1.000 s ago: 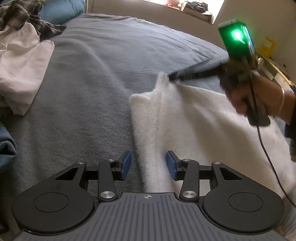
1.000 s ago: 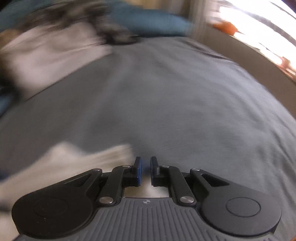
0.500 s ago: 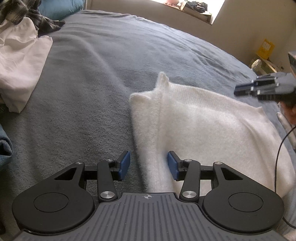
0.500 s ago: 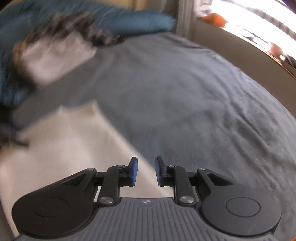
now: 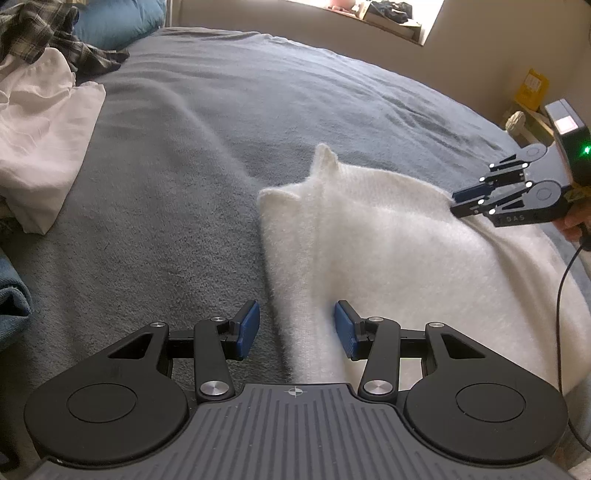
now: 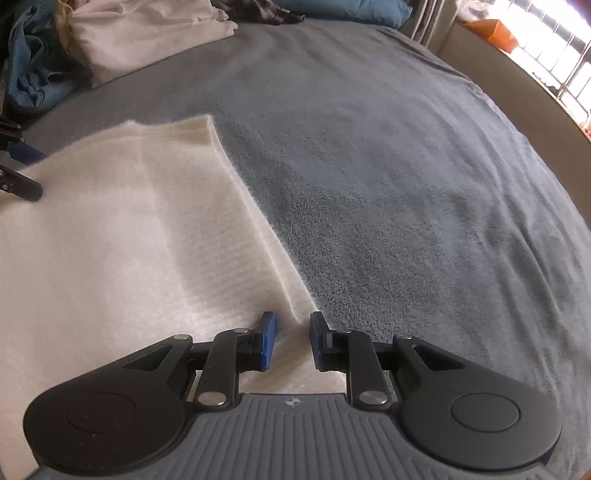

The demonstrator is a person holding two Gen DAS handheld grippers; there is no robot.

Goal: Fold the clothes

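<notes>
A white fluffy cloth (image 5: 388, 251) lies spread on the grey blanket (image 5: 258, 110), with one corner sticking up at its far end. My left gripper (image 5: 296, 330) is open low over the near left edge, which runs between its blue pads. My right gripper (image 5: 456, 203), held by a hand (image 5: 576, 221), hovers at the cloth's far right edge. In the right wrist view the right gripper (image 6: 293, 341) is open, and the edge of the white cloth (image 6: 110, 240) lies between its pads. The left gripper (image 6: 18, 162) shows at the left border.
A pile of clothes sits at the far left: a white shirt (image 5: 40, 122), a plaid shirt (image 5: 48, 33) and a denim piece (image 5: 11, 306). A blue pillow (image 5: 118, 22) lies behind them. A cable (image 5: 561, 295) hangs from the right gripper.
The right gripper let go of the cloth's far corner, drew back to the right edge and opened wider. The left gripper stayed open in place.
</notes>
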